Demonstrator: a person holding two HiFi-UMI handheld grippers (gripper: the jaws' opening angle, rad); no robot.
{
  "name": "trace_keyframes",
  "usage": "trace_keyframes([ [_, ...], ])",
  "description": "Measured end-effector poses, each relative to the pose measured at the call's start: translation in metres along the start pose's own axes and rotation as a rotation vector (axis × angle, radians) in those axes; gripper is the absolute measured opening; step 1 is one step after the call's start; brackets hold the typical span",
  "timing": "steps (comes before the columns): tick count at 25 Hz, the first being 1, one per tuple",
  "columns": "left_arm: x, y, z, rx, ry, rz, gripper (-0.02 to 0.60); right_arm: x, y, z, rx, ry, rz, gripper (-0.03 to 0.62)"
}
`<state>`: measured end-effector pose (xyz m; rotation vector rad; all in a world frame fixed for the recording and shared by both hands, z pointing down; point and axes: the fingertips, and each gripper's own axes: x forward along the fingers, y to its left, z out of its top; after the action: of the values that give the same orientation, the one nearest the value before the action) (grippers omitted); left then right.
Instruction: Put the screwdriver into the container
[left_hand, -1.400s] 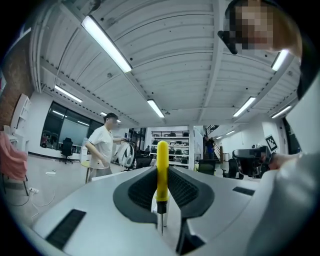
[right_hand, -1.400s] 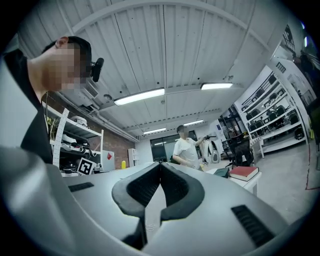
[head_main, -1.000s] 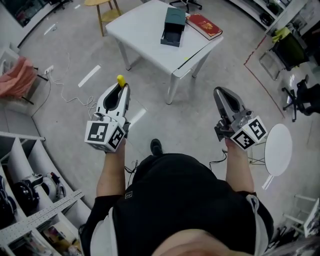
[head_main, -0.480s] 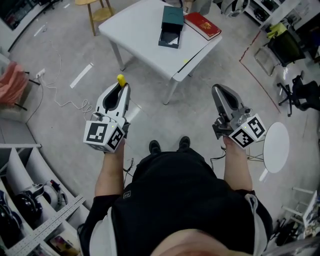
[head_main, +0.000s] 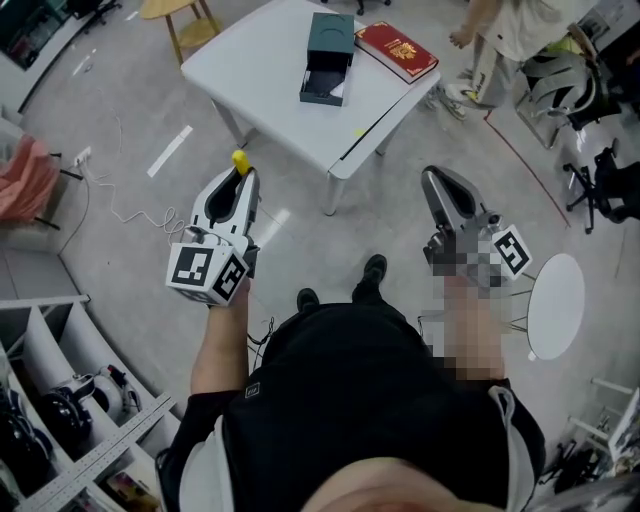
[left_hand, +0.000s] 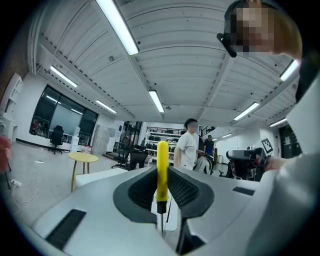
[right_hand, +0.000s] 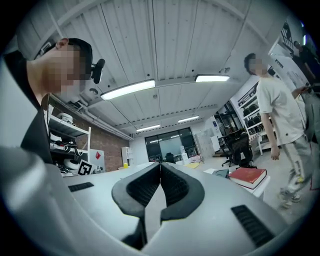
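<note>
My left gripper (head_main: 241, 176) is shut on a yellow-handled screwdriver (head_main: 240, 161), held above the floor well short of the white table (head_main: 270, 70). In the left gripper view the screwdriver (left_hand: 162, 172) stands upright between the closed jaws, handle up, thin shaft down. The dark green container (head_main: 327, 57), a box with an open drawer, lies on the table's far side. My right gripper (head_main: 432, 180) is shut with nothing in it; its jaws meet at the tips in the right gripper view (right_hand: 160, 165).
A red book (head_main: 397, 50) lies beside the container; it also shows in the right gripper view (right_hand: 248, 176). A person (head_main: 510, 35) stands past the table's right corner. A wooden stool (head_main: 176, 14), floor cables (head_main: 120, 200), a round white side table (head_main: 558, 305) and shelving (head_main: 50, 400) surround me.
The view has shifted so the table lies slightly farther left and a person has come into view at the top right. Both grippers hold the same pose.
</note>
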<state>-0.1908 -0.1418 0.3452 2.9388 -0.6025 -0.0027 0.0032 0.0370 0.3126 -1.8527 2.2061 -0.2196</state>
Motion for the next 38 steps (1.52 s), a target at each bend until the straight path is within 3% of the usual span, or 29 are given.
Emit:
trace_keyframes([
  [12,0.131,-0.059,0.014,0.030,0.030,0.031,0.074,-0.026,-0.140,0.042,0.039,-0.023,0.030,0.030],
  [21,0.196,-0.088,0.002,0.021,0.064,0.066,0.075,-0.034,-0.211,0.049,0.072,-0.005,0.078,0.030],
  [29,0.245,-0.059,-0.010,-0.010,0.057,0.101,0.075,0.006,-0.249,0.049,0.069,0.033,0.113,0.030],
  [38,0.306,0.007,-0.005,-0.052,0.023,0.131,0.075,0.104,-0.290,0.065,0.025,0.075,0.173,0.031],
])
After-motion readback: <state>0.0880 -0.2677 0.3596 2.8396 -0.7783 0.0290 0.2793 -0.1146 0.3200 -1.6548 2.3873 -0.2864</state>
